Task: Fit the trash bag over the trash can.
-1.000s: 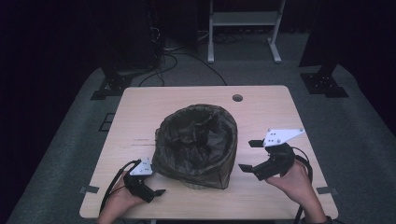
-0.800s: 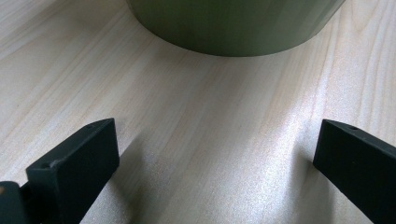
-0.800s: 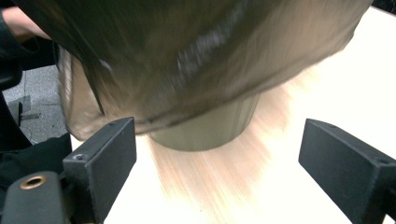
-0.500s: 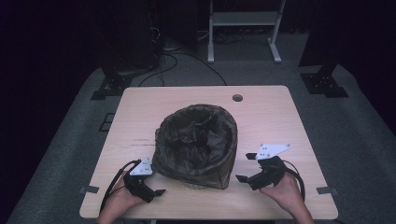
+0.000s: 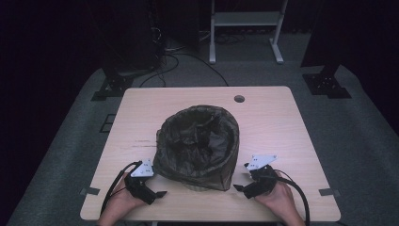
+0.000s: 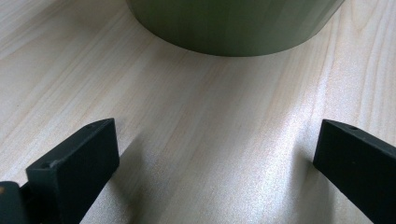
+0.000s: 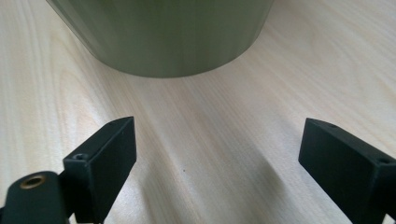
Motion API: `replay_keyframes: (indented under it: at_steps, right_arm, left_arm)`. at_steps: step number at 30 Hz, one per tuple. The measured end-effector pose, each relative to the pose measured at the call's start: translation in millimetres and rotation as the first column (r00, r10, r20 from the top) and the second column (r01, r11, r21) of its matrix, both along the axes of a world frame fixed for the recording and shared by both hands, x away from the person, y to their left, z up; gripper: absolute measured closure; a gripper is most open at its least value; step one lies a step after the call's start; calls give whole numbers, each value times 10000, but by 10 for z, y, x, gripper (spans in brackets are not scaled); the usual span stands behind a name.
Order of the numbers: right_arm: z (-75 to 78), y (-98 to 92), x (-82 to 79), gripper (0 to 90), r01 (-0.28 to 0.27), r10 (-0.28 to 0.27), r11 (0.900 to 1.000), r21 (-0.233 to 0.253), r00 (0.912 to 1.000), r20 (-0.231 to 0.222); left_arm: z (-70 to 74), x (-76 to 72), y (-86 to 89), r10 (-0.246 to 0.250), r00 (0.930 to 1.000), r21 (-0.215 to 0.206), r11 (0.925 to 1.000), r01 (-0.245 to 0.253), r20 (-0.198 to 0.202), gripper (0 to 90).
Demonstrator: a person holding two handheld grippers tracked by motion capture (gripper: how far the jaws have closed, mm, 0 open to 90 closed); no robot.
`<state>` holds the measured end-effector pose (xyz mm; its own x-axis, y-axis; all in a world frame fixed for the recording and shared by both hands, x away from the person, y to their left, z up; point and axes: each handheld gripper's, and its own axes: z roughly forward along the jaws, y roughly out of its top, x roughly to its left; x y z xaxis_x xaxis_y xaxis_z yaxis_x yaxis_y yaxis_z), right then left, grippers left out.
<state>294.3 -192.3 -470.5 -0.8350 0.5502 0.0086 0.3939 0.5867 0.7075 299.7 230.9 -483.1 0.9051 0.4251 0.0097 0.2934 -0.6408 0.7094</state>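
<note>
Hand-held gripper left (image 5: 157, 190), right (image 5: 238, 184), jaws wide, empty, flanking bin (image 5: 197, 146)

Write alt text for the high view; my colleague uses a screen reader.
A round olive-green bin lined with a dark plastic bag stands on a pale wooden table. The left hand-held gripper and right hand-held gripper rest open at either side, near the table's front edge.

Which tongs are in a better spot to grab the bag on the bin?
Probably the left tongs: they sit closer to the bin. The right tongs are slightly farther off. Both are open.
</note>
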Motion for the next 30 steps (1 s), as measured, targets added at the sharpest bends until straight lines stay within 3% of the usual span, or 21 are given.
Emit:
replay_keyframes:
  at_steps: [9,18,30]
  right_arm:
    - [-127,61,-5,97,108,-108,9999,-56,9999,36]
    - [-158,59,-19,94,152,-157,9996,231,9997,196]
    - [-159,60,-21,94,180,-185,9996,227,9996,208]
  left_arm:
    - [0,0,0,-7,10000,1,10000,7,1,0]
    - [-1,0,1,-12,10000,-1,10000,12,3,0]
    - [-1,2,1,-35,10000,-5,10000,35,0,0]
